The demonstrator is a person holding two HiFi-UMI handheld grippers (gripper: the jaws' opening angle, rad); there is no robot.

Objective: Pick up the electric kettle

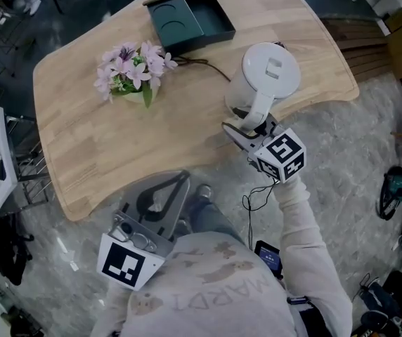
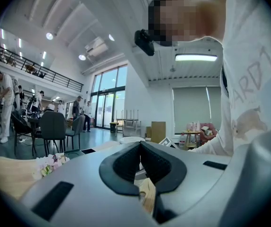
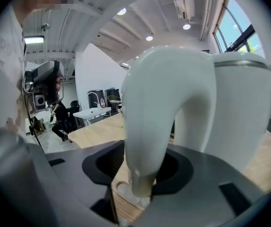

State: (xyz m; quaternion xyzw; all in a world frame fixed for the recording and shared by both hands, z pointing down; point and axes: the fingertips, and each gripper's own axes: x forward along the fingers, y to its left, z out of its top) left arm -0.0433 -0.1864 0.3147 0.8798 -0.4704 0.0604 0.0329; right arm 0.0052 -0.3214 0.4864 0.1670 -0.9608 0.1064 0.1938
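At three o'clock on the pale wooden table (image 1: 152, 139), near its edge, is the white plastic electric kettle (image 1: 268, 72); the right gripper (image 1: 249, 128) has its jaws clenched round the kettle's curved white handle (image 3: 154, 126), so the grasp looks made; whether the kettle has left the wood I cannot tell; the left gripper (image 1: 180, 184), at six o'clock off the table, has its jaws pressed together on nothing.

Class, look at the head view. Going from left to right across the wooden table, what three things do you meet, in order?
Pink flowers in a pot → dark green tray → electric kettle.
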